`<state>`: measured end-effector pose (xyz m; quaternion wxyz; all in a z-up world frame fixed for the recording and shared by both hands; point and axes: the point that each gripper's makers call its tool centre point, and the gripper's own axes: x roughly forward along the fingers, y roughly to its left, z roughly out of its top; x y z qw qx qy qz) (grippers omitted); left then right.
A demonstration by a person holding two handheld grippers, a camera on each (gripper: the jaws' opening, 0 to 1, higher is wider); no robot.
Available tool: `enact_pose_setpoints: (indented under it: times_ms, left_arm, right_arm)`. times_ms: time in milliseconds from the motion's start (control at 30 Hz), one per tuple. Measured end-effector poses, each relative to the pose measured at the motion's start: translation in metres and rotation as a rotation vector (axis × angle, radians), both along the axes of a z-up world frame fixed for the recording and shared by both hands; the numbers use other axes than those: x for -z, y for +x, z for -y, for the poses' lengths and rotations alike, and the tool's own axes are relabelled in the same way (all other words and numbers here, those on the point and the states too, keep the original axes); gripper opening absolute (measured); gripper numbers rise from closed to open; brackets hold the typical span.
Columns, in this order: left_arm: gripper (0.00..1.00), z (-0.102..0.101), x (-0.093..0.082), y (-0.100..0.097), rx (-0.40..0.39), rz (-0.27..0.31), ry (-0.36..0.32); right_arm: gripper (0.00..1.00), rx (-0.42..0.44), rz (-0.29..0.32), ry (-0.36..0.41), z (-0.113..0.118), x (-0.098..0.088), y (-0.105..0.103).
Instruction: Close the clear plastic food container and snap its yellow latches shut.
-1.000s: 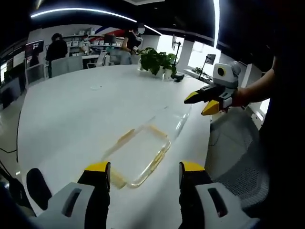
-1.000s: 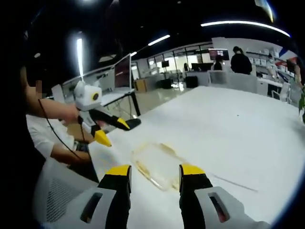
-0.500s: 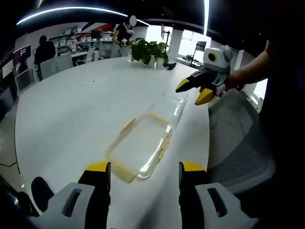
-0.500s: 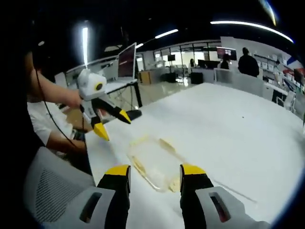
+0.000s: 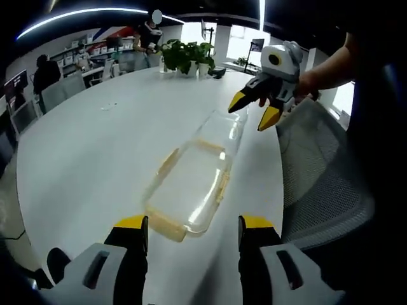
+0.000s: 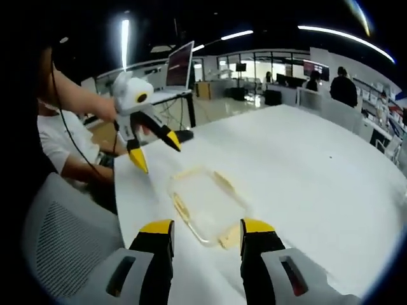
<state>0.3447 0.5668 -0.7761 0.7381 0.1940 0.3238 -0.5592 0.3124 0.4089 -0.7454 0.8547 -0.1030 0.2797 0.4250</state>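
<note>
The clear plastic container (image 5: 191, 187) lies on the white table (image 5: 89, 152), with yellow latches (image 5: 222, 185) along its sides. Its clear lid (image 5: 224, 130) stretches from the far end, towards the table edge. My left gripper (image 5: 192, 225) hovers open over the near end, holding nothing. The right gripper (image 5: 249, 115) hangs open above the lid's far end, yellow tips pointing down. In the right gripper view the container (image 6: 206, 202) lies just beyond my open right gripper (image 6: 206, 227). The left gripper (image 6: 156, 154) is open above the far side.
Potted plants (image 5: 184, 56) stand at the far side of the table. A grey mesh chair (image 5: 318, 171) stands at the table edge, also seen as the chair (image 6: 63, 248). A person's arm (image 6: 76, 101) holds the left gripper. People (image 6: 343, 86) and desks fill the background.
Both grippers have drawn closer to the container, one at each end, and tilted downward. Both stay open. The container and lid lie where they were.
</note>
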Motion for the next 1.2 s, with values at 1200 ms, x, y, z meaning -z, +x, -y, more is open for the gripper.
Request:
enact_pose_setpoints:
  times_ms: [1200]
  left_arm:
    - [0.54,-0.003,0.030,0.022,0.173,0.038,0.141]
  right_arm:
    - [0.39,-0.163,-0.020,-0.161,0.000,0.030,0.019]
